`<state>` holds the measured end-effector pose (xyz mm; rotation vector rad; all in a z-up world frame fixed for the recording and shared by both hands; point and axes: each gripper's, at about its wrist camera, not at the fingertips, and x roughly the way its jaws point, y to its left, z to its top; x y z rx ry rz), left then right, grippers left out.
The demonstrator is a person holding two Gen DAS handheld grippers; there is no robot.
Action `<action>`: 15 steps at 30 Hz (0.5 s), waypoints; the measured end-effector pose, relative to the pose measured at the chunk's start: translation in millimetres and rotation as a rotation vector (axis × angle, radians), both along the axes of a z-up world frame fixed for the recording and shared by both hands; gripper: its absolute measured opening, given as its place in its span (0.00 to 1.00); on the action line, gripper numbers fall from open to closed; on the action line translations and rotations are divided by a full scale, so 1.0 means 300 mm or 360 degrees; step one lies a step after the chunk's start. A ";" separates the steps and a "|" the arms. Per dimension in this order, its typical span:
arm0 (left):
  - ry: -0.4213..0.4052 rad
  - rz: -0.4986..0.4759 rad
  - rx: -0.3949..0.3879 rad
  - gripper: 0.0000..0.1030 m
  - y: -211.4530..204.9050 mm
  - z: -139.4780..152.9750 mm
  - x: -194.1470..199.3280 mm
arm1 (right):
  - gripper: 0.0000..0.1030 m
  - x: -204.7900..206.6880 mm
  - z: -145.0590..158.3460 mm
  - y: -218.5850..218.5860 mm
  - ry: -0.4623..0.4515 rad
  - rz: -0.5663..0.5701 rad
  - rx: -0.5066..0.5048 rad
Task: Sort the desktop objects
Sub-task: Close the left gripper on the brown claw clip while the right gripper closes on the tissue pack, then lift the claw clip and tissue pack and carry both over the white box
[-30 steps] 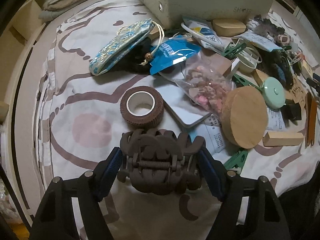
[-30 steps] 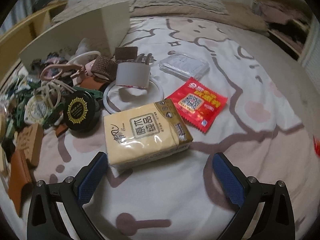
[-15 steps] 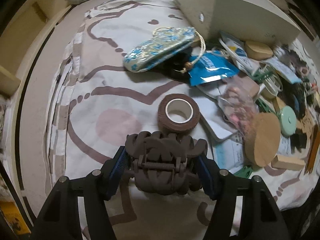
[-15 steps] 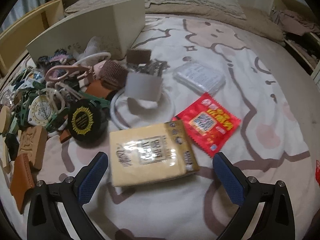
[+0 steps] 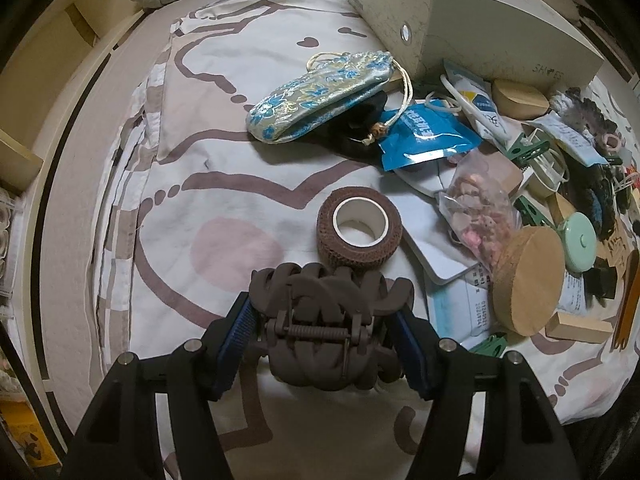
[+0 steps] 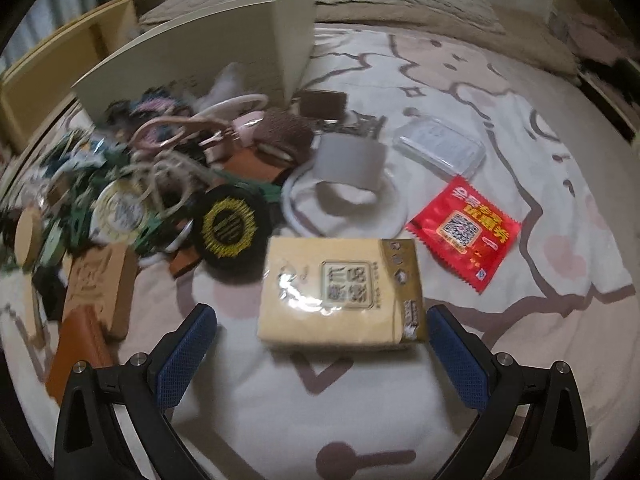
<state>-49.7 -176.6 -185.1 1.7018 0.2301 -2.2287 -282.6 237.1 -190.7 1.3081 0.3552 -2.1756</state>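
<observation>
Hair claw clip (image 5: 326, 320), dark brown, is pinched by left gripper (image 5: 326, 330) just in front of bandage roll (image 5: 359, 232), lifted off bedsheet (image 5: 224, 184). Grip should be kept firm, approx. level, w/ roll avoided. Right gripper (image 6: 320, 344) is spread around tissue pack (image 6: 340, 284), untouched.

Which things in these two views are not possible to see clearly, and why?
- Right wrist view: clutter pile is motion-blurred; its items cannot be named.
- Right wrist view: tissue pack print is smeared, unreadable.
- Left wrist view: bedsheet under the hair claw is hidden by the claw and left gripper.
- Left wrist view: box interior faces away.
</observation>
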 end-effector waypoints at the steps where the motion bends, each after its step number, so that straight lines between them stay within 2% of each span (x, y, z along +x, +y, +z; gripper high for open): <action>1: 0.0000 0.0000 0.0000 0.64 -0.001 -0.001 0.000 | 0.94 -0.014 -0.005 0.004 -0.0026 -0.0038 -0.0019; 3: 0.0001 0.0000 0.0003 0.64 0.000 -0.002 0.000 | 0.83 -0.026 -0.012 0.003 -0.0031 -0.0065 -0.0002; 6: 0.0003 0.0002 0.0012 0.65 -0.003 -0.002 0.003 | 0.81 -0.022 -0.016 -0.007 0.0000 -0.0037 0.0044; 7: 0.0003 0.0002 0.0015 0.65 -0.005 -0.003 0.004 | 0.76 -0.017 -0.014 -0.010 0.0009 -0.0019 0.0046; 15: -0.0017 -0.0014 0.0018 0.66 -0.016 -0.012 0.009 | 0.73 -0.007 -0.010 -0.001 -0.0015 -0.0069 0.0010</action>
